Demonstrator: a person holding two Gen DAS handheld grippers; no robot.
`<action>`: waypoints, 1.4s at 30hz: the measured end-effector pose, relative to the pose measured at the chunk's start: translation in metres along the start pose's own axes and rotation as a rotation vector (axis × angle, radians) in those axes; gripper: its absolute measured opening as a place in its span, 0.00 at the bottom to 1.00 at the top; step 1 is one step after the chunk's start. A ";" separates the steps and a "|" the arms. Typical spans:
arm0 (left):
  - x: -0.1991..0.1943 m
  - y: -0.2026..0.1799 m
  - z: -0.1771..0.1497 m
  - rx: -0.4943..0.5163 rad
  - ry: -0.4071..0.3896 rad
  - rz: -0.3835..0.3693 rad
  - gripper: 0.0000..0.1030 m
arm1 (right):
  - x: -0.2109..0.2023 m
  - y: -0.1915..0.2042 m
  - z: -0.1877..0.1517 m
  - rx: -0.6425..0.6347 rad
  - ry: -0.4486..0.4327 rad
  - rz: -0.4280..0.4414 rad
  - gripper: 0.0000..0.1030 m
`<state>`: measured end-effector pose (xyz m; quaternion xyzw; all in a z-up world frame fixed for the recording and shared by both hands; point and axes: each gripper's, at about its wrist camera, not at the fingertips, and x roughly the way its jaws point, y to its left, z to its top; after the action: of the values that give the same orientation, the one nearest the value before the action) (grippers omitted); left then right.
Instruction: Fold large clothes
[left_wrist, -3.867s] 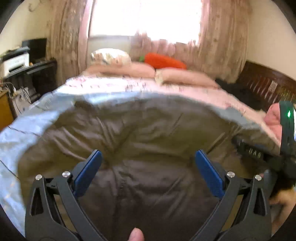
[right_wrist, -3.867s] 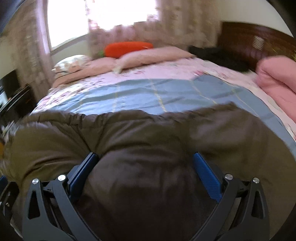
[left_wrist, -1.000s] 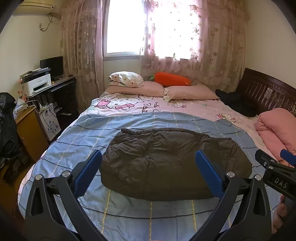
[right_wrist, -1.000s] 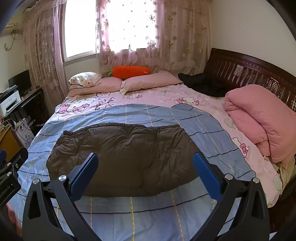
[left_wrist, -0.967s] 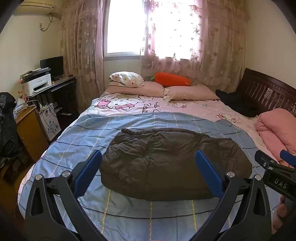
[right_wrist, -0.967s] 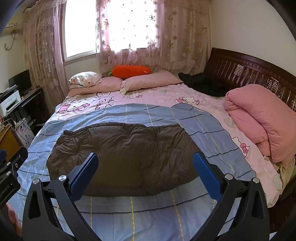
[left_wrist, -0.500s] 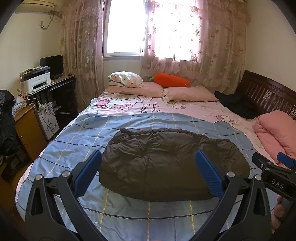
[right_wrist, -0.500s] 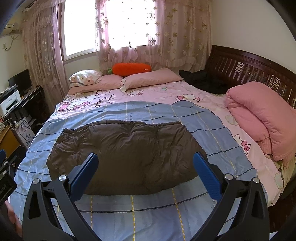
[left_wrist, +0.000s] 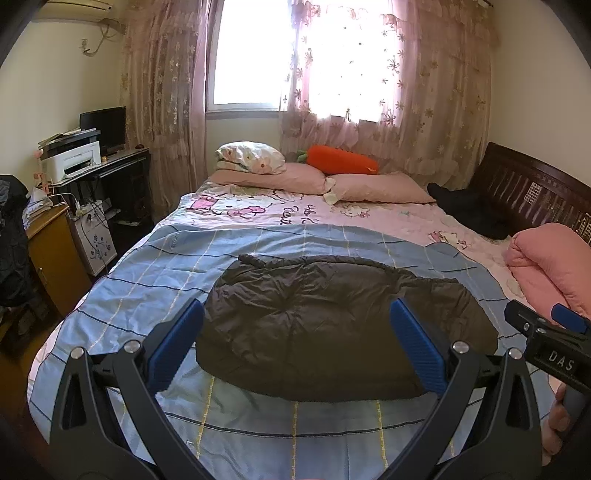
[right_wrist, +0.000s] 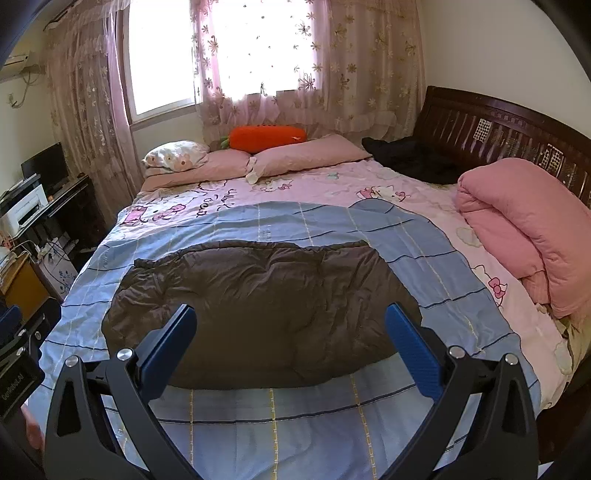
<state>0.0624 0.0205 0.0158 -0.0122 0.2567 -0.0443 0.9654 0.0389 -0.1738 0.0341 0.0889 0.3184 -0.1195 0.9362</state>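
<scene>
A dark brown puffy jacket (left_wrist: 343, 325) is lying folded into a wide, rumpled rectangle, resting flat on the blue checked sheet (right_wrist: 295, 424).

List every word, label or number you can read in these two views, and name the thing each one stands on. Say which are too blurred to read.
"DAS": white letters on the black body of the right gripper, seen from the left wrist view.
Small vertical label on the left gripper, at the right wrist view's edge: too blurred to read.
Cursive lettering on the pink cartoon bedsheet: too distorted to read.
No readable numbers.
</scene>
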 end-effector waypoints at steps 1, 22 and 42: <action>0.000 0.000 0.000 0.000 0.000 0.000 0.98 | 0.000 0.000 0.000 -0.001 0.000 0.000 0.99; 0.003 0.005 -0.003 -0.045 0.046 -0.013 0.98 | 0.003 0.001 -0.004 -0.005 0.012 0.012 0.99; 0.009 -0.004 -0.005 -0.006 0.071 -0.033 0.98 | 0.003 0.004 -0.007 -0.016 0.026 0.022 0.99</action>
<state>0.0672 0.0161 0.0076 -0.0180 0.2910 -0.0599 0.9547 0.0385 -0.1688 0.0273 0.0865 0.3303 -0.1057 0.9339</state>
